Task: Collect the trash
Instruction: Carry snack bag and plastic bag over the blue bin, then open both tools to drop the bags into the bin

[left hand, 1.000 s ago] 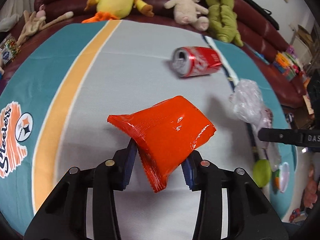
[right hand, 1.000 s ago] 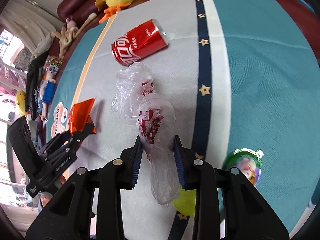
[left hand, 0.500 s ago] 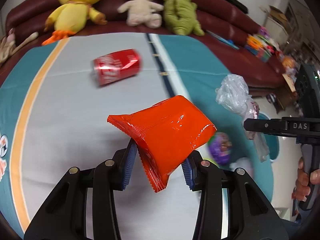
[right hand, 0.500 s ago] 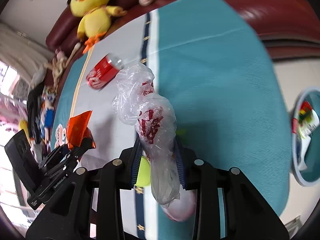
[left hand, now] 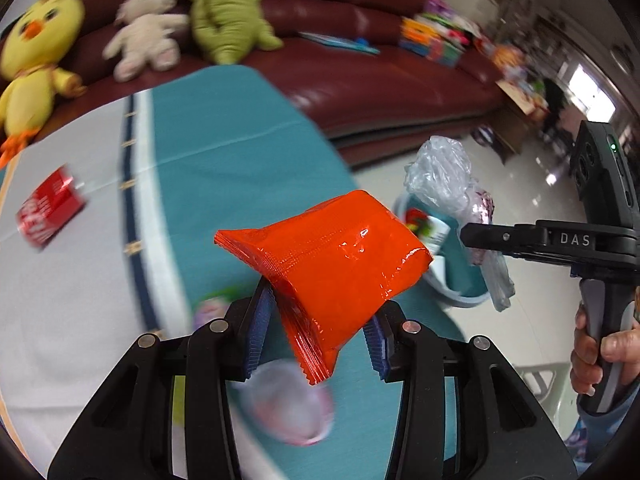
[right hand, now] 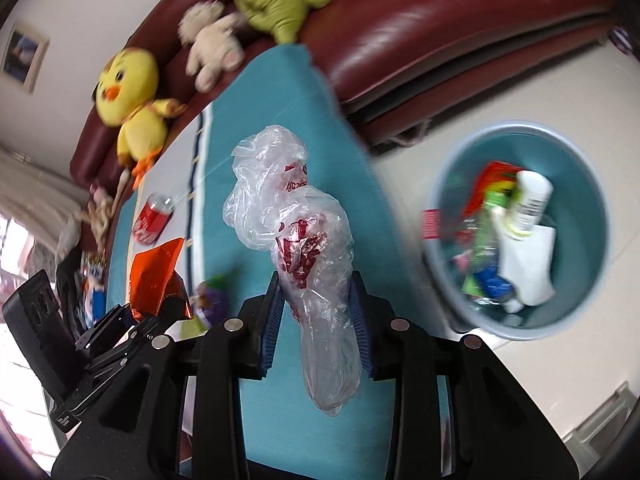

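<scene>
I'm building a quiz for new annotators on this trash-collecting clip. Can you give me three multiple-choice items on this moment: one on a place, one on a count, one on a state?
1. Where does the bin stand?
A. on the sofa
B. on the floor beside the table
C. on the table

2. How many plush toys sit on the sofa?
A. one
B. five
C. three

3. What is the left hand-held gripper doing?
A. gripping an orange wrapper
B. hanging empty
C. gripping a red can

Key: 1 B, pale floor tiles surround the bin. 2 C, a yellow chick, a cream toy and a green toy are there. 3 A, the orange wrapper is pinched between its blue pads.
</scene>
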The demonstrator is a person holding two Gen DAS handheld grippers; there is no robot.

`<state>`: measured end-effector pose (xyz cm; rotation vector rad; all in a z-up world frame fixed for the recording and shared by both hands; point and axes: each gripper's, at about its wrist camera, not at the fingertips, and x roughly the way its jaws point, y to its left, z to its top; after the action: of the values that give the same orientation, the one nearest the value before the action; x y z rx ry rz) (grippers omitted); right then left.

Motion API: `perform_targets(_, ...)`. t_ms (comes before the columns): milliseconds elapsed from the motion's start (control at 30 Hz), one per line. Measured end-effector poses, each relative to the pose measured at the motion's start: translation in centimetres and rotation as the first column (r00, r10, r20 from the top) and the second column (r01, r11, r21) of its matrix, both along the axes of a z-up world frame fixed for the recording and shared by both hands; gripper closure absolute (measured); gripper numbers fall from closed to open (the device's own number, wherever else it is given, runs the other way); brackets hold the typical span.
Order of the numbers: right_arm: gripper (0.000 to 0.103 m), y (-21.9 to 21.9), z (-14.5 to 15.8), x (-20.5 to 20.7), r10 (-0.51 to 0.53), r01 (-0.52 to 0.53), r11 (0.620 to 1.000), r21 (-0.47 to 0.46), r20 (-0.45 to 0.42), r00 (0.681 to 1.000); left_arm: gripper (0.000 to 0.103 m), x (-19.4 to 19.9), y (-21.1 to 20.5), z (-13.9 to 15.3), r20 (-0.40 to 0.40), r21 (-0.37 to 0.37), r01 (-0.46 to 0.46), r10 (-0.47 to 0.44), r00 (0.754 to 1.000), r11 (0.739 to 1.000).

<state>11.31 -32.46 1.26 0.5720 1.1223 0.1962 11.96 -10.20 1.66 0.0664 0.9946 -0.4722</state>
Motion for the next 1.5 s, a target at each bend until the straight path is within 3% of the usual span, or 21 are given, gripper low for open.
perform_targets(467, 0.07, -14.7, -2.0, -4.7, -0.25, 0.249, 0.968, 0.032, 0.014, 0.968, 0.059, 1.0, -13.8, -1.9, -0.053, 0.066, 0.201, -0.198, 0.979, 0.977)
perform_targets(1000, 0.07, -19.6, -5.2, -4.0, -0.297, 0.299, 0.953, 0.041, -0.04, 0.954, 0.059, 3.3, -21.5, -4.9, -0.121, 0.097, 0.287, -0.274, 0.954, 0.953)
perform_targets(1133, 0.07, -20.2, -5.6, -3.5, -0.298, 0.3, 0.954, 0.026, -0.055, 0.953, 0.051, 3.8, -22.8, -5.7, -0.132, 0.098, 0.296, -0.282, 0.95, 0.95)
perform_targets(1333, 0.069, -21.0, -5.3, -2.7, -0.308, 0.309, 0.951, 0.008, -0.049, 0.95, 0.016, 4.4, -24.1, -6.5, -0.132, 0.104, 0.29, -0.276, 0.952, 0.951)
perform_targets(1500, 0.069, -20.9, -5.5, -2.3, -0.302, 0.303, 0.953, 0.003, -0.056, 0.952, 0.014, 4.6, -24.0, -7.0, -0.137, 0.118, 0.289, -0.273, 0.952, 0.95)
